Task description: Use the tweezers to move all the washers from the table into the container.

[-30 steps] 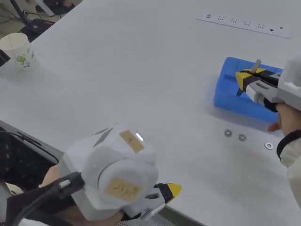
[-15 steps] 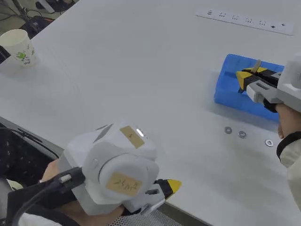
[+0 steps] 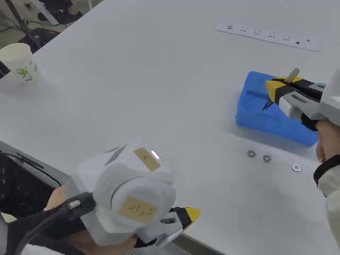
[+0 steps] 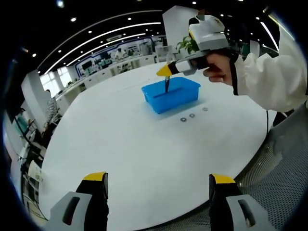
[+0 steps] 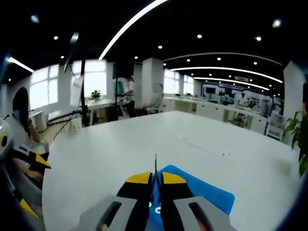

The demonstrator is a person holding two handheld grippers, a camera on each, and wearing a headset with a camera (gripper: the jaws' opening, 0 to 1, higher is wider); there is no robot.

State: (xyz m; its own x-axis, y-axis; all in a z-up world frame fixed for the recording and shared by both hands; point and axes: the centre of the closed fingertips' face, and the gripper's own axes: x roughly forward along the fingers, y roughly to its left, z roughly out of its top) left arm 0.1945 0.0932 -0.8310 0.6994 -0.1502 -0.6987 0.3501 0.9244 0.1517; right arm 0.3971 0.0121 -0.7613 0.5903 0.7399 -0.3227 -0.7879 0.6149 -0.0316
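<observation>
Right gripper (image 3: 272, 89): still clamped on tweezers (image 3: 291, 75) over container (image 3: 254, 114).
Left gripper (image 4: 158, 178): spread, empty.
Washers (image 3: 266, 158): three unmoved; transfer judged pending.

The white table (image 3: 159, 79) carries a blue container (image 3: 255, 109) towards its right side. Three washers (image 3: 266, 158) lie in a loose row on the bare top just beside the container's near wall. A power strip (image 3: 268, 36) lies along the far edge, and a paper cup (image 3: 18, 61) stands upright at the far left.

Bright ceiling strip lights (image 5: 130, 21) lit the white counter (image 3: 159, 79) evenly; shadows were soft, and both gripper views bent strongly at their edges.
</observation>
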